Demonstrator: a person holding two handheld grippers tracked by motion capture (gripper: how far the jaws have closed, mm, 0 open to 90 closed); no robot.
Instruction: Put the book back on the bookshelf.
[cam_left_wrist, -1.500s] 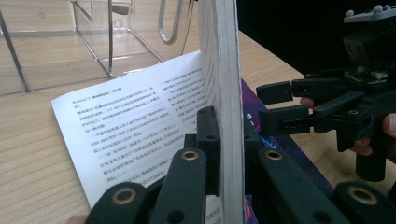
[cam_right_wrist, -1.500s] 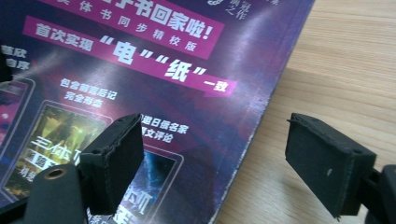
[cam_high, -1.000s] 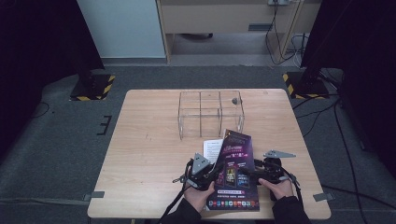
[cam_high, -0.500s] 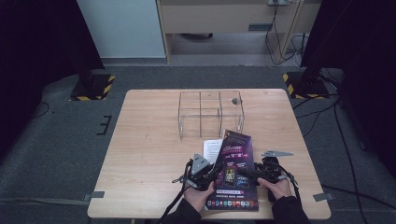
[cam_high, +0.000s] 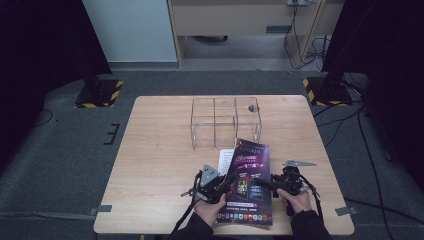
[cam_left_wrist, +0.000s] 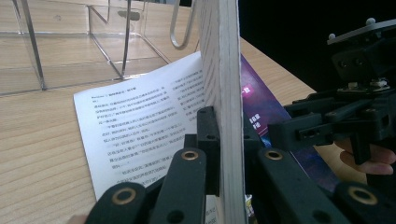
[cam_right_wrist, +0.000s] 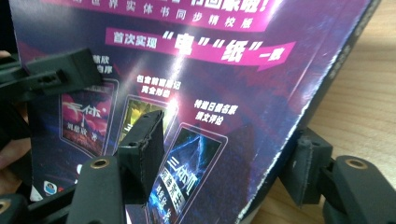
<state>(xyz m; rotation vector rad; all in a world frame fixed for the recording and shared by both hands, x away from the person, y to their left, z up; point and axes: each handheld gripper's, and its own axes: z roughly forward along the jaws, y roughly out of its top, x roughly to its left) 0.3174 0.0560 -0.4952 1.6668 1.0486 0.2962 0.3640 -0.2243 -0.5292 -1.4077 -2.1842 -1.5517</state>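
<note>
From the high view, my 2 grippers sit at the near edge of the table (cam_high: 150, 165) with the purple book (cam_high: 248, 180) between them, its cover facing up and its far end tilted toward the clear acrylic organizer (cam_high: 226, 121).

My left gripper (cam_high: 216, 184) view adds the book's white page edge (cam_left_wrist: 226, 93) standing upright, pinched between my jaws pressed together on it, and a loose printed sheet (cam_left_wrist: 140, 126) lying flat beside it with small Chinese text too fine to read.

My right gripper (cam_high: 280, 183) view shows the cover close up: my jaws have just been closing, one pad over the cover, the other under its edge, neither clearly pressing yet. I read "电" and "纸" on a pink banner.

The organizer has 3 compartments; I cannot tell whether anything is inside.
</note>
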